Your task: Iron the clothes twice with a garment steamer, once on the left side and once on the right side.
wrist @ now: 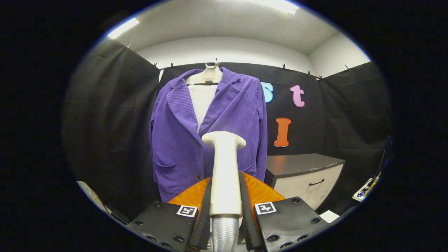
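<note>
A purple corduroy jacket (pixel 182 140) hangs on a white hanger (pixel 209 76) against the black cloth wall, with a white lining showing at the neck. My gripper (pixel 225 206) is shut on the cream steamer head (pixel 224 168), both black fingers (pixel 204 210) pressing its handle from either side. The steamer's flat nozzle points at the jacket's front near the middle buttons and stands a short way off from the cloth. A ribbed grey hose (pixel 224 234) runs down from the handle between the fingers.
A low cabinet (pixel 308 175) with a dark top and white drawers stands to the right of the jacket. A power strip (pixel 365 190) lies at the far right. An orange rounded object (pixel 260 192) sits just behind the fingers.
</note>
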Motion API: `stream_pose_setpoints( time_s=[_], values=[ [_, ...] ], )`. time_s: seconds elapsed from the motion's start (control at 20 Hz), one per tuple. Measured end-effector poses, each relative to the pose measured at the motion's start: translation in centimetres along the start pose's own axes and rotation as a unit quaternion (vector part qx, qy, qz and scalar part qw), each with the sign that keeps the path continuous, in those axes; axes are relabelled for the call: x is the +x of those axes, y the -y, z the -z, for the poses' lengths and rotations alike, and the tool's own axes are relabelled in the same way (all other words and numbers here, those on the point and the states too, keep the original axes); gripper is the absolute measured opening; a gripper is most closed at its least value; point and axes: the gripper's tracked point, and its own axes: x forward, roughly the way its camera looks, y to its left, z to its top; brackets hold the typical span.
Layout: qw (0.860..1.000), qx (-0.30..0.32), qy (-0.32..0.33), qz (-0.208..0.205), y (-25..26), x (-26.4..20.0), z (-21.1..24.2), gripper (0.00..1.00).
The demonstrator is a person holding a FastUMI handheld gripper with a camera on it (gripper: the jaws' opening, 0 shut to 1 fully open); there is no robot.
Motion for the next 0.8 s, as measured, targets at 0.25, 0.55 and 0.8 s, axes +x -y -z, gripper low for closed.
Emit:
stream_pose_setpoints(
  time_s=[0.25, 0.55, 0.8],
  values=[
    [0.999, 0.004, 0.037, -0.018, -2.7, 0.1, -5.3, 0.46],
    [0.996, 0.010, 0.074, -0.044, -6.7, 1.0, -9.7, 0.46],
    [0.995, 0.010, 0.081, -0.061, -10.2, 2.5, -10.5, 0.46]
  ],
)
